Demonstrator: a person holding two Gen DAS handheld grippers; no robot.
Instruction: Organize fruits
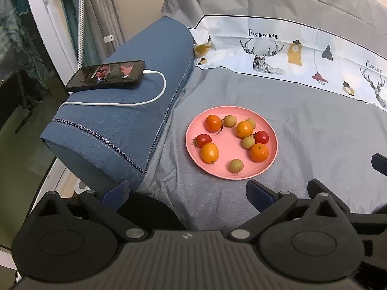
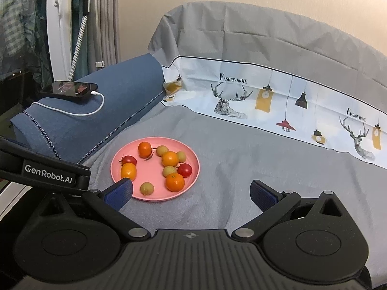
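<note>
Ten fruits (image 2: 169, 158) beyond both tools

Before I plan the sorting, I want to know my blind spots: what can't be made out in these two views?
- Right wrist view: the near-left rim of the plate is hidden behind one of the right gripper's fingers.
- Both views: the phone picture is too small and glary to read.
- Left wrist view: the left gripper shows only its fingertips, and the cable's far end drops behind the armrest.

Pink plate (image 1: 193, 130) (orange, red fruit) on grey sheet (image 1: 314, 133).
</note>
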